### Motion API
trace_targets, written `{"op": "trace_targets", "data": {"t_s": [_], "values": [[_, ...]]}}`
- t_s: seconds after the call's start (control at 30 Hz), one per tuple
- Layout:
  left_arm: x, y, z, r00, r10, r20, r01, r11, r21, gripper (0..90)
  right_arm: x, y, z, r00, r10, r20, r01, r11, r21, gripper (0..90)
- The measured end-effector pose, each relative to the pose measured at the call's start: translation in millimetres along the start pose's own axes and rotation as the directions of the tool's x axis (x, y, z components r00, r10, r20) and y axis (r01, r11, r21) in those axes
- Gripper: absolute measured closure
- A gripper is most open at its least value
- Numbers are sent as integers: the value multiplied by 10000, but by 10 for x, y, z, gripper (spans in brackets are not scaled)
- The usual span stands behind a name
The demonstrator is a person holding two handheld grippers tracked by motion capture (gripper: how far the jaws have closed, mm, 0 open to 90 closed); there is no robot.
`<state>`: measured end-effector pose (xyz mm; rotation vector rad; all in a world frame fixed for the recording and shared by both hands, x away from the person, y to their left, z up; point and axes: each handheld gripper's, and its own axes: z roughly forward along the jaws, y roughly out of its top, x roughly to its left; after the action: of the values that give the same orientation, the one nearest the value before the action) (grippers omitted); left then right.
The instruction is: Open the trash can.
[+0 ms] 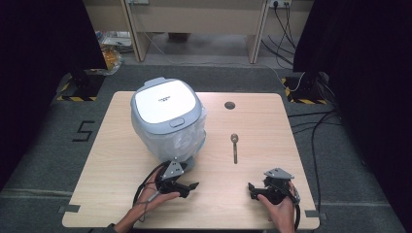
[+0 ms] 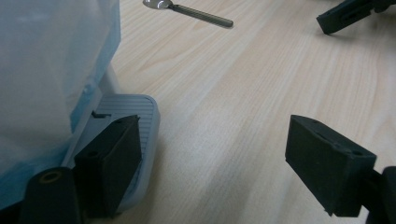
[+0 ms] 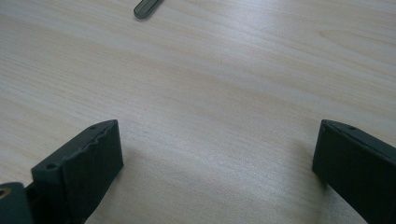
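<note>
A white and grey-blue rice cooker (image 1: 165, 114), lid shut and wrapped in a clear plastic bag (image 2: 46, 70), stands at the table's left middle. A metal spoon (image 1: 234, 146) lies to its right, bowl away from me. My left gripper (image 1: 187, 180) rests open just in front of the cooker. In the left gripper view (image 2: 217, 163) one jaw sits beside the cooker's grey ribbed foot tab (image 2: 135, 116), and the spoon (image 2: 187, 10) lies far ahead. My right gripper (image 1: 257, 182) is open over bare wood near the front right (image 3: 215, 158). The spoon handle's tip (image 3: 148, 8) shows ahead.
The wooden table (image 1: 121, 194) has a round cable hole (image 1: 230, 105) at the back middle. Cables trail from both grippers toward the front edge. The other gripper's jaw (image 2: 345, 14) appears far off in the left gripper view. Desks and floor cables lie beyond the table.
</note>
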<state>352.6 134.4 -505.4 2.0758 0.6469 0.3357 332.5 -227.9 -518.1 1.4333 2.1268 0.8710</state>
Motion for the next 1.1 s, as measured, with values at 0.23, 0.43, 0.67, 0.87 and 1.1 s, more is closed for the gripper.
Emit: {"op": "trace_targets", "data": {"t_s": [0.23,0.43,0.67,0.87,1.1], "values": [[-23,0,41,9976,403,-559,-390,9989,244,175,0,0,0,10000,-4,1,4,10000,-4,18],[-11,-29,60,9943,678,-828,-658,9975,265,175,0,0,0,10000,-6,1,6,10000,-2,18],[-51,-36,84,9875,1136,-1095,-1087,9928,497,181,1,-1,0,10000,2,2,-2,10000,-2,18],[-38,-45,83,9896,1009,-1022,-969,9944,433,189,0,-1,0,10000,-5,1,5,10000,-4,18],[-31,-50,85,9891,1112,-970,-1068,9931,494,190,1,-1,0,10000,3,2,-3,10000,-1,18]]}}
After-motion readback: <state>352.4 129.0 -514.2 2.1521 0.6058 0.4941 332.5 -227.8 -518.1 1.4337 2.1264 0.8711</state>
